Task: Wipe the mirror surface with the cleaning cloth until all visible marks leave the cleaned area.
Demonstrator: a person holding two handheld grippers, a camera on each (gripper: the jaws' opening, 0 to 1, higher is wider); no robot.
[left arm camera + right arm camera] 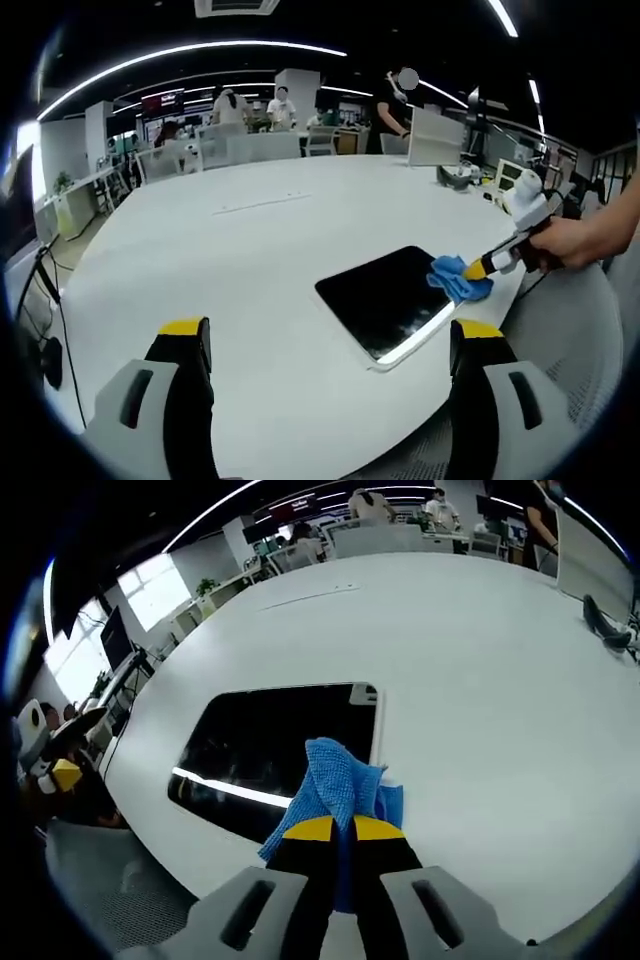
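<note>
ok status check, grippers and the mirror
Right gripper shut on blue cloth, cloth at mirror edge. Left gripper open, empty, hovering over white table. Nothing in the way.

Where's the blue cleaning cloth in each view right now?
Left gripper view: blue microfibre cleaning cloth right of centre, on the right edge of the dark rectangular mirror, held by the right claw.
Right gripper view: cloth low centre, clamped.
Shared landmark: the mirror.
</note>
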